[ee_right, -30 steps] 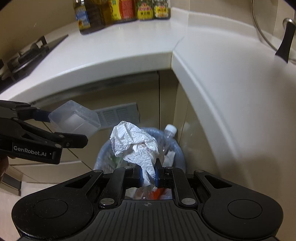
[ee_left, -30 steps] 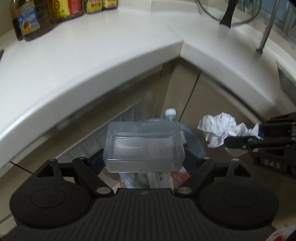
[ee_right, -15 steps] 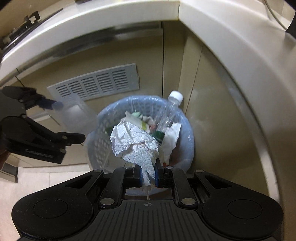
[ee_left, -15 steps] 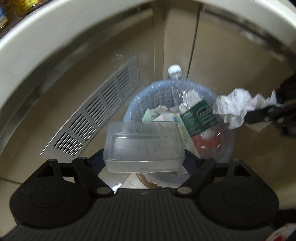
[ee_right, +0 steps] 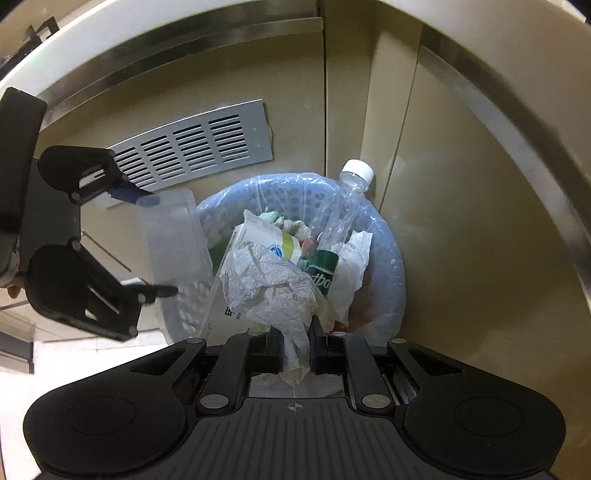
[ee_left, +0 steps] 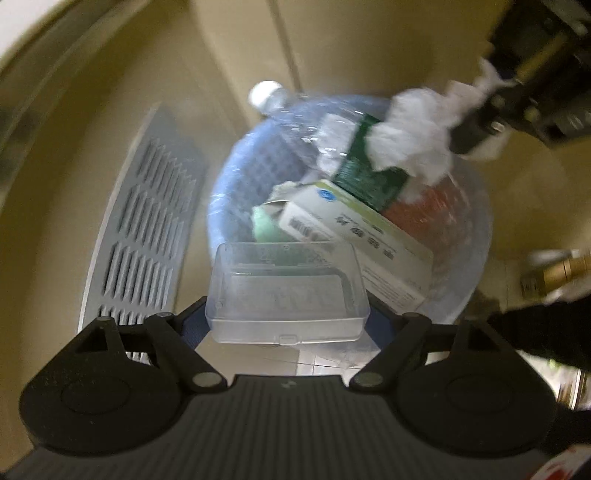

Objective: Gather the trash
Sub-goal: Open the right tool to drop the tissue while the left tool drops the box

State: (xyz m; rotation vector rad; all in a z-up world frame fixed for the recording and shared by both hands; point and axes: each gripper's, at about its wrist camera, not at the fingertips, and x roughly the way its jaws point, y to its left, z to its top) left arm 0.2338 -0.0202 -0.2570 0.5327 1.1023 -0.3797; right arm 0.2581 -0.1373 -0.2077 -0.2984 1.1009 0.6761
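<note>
My left gripper [ee_left: 288,317] is shut on a clear plastic box [ee_left: 286,297], held by its two ends just over the near rim of the blue trash basket [ee_left: 221,206]. From the right wrist view the same clear plastic box [ee_right: 171,238] hangs at the left edge of the blue trash basket [ee_right: 391,258], held in the left gripper [ee_right: 155,245]. My right gripper [ee_right: 295,349] is shut on a crumpled white paper [ee_right: 269,286] above the basket's contents. That crumpled white paper [ee_left: 413,144] also shows over the far right of the basket, where the right gripper's fingertips are blurred.
The basket, lined with a clear bag, holds a plastic bottle [ee_right: 341,203], a carton [ee_left: 354,236], a green packet [ee_right: 321,275] and other trash. It stands on the floor against beige cabinet doors [ee_right: 461,221] with a metal vent grille [ee_right: 192,147]. The white counter edge [ee_right: 147,33] curves overhead.
Both grippers have sunk from counter height towards the trash basket, keeping the box and the paper. The left gripper has rolled, and the basket now fills both views.
</note>
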